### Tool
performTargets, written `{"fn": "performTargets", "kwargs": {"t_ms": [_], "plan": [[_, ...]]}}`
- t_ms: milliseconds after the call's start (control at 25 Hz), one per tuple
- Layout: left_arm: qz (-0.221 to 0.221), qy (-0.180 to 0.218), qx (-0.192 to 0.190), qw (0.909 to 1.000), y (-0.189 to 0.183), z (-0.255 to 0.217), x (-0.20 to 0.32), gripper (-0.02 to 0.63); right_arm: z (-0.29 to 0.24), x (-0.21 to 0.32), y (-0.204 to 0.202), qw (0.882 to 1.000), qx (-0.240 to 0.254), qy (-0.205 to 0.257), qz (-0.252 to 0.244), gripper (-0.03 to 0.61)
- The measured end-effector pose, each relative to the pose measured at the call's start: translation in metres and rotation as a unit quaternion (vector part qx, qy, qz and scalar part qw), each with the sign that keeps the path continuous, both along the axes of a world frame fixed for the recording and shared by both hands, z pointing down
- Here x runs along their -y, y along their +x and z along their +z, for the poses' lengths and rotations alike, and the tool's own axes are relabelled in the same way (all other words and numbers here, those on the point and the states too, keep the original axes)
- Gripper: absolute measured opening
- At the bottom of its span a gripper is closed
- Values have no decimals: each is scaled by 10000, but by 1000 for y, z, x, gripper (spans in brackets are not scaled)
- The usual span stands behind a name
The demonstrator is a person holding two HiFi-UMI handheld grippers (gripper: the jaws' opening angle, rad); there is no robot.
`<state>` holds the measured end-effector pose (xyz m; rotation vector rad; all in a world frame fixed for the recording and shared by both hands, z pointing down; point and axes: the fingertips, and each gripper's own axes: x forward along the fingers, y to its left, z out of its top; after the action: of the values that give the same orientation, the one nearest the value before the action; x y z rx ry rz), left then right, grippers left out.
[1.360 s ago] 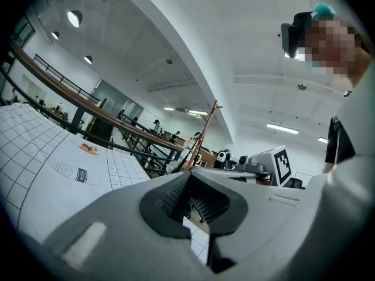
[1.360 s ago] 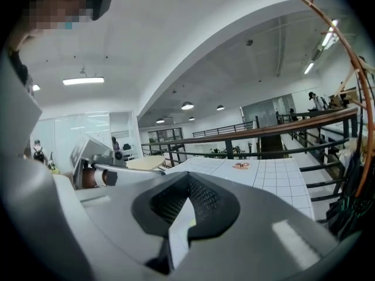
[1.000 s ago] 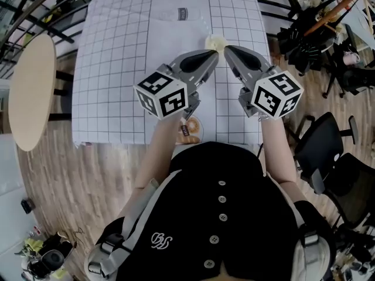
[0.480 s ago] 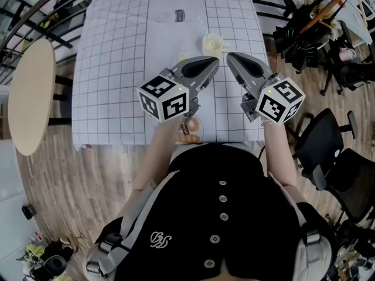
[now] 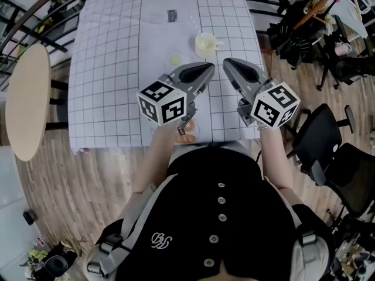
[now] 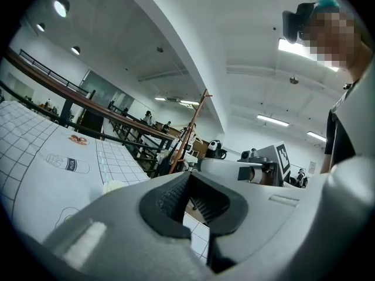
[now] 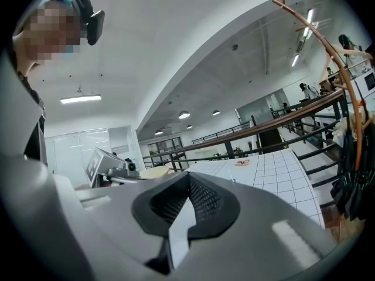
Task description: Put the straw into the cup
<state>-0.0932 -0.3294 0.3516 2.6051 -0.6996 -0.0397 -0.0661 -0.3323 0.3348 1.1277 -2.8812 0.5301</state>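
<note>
A pale cream cup [image 5: 205, 44] stands on the white gridded tablecloth [image 5: 117, 69] beyond both grippers. It also shows as a small cream shape, the cup [image 6: 112, 186], in the left gripper view. My left gripper [image 5: 208, 69] is shut and empty, a short way nearer than the cup. My right gripper [image 5: 227, 63] is beside it, also shut with nothing held. Both gripper views show the jaws closed tip to tip: left gripper [image 6: 188, 175], right gripper [image 7: 188, 175]. I cannot make out a straw clearly in any view.
A small pale disc [image 5: 175, 60] lies left of the cup. A bottle picture [image 5: 170, 16] is on the cloth's far part, a doughnut picture [image 5: 187, 132] at its near edge. A round wooden table [image 5: 26, 98] stands at left, black chairs [image 5: 319, 139] at right.
Both grippers have drawn back from the cup toward me; a second ago their tips were right at it. The pale disc left of the cup has come into view.
</note>
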Motion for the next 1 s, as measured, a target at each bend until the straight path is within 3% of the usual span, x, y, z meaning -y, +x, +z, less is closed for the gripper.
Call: {"fn": "performTargets", "kwargs": {"t_ms": [1000], "plan": [[-68, -145, 68, 9998, 9, 10, 7, -2, 12, 4, 0, 9994, -331, -11, -61, -2]]}}
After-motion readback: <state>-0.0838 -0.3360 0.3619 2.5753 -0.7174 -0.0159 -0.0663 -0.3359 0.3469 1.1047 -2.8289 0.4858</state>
